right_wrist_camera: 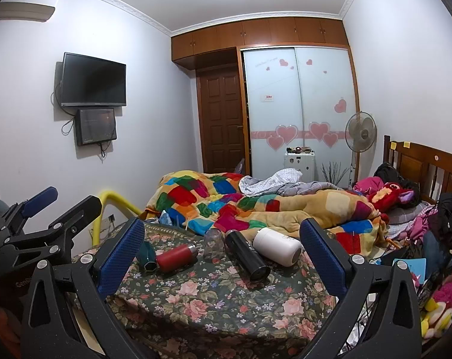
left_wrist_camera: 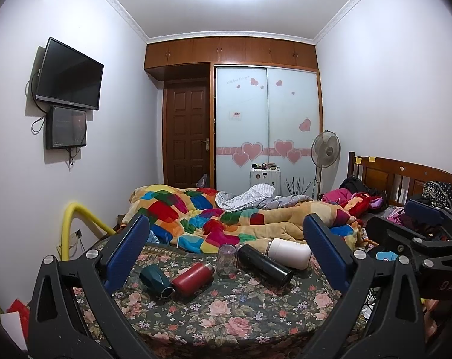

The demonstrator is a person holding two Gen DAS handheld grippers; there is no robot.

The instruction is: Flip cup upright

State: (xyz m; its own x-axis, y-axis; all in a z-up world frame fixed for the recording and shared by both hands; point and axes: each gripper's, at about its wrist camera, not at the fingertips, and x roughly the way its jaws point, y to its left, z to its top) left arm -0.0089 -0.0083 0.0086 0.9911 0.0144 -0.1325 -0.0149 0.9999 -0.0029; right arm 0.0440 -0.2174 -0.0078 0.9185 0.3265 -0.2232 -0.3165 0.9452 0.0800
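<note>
You're at the approach: both the left gripper (left_wrist_camera: 226, 257) and right gripper (right_wrist_camera: 223, 254) are spread and empty; reach far for the clear cup (left_wrist_camera: 227, 258) (seemingly upside down).

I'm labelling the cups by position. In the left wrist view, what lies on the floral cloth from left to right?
Green cup → red flask → clear cup → black flask → white cup.

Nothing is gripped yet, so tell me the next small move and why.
Probably ease the right gripper forward toward the clear cup. It stands mouth-down among lying bottles, the black bottle close on its right, and both grippers are open and short of it.
</note>
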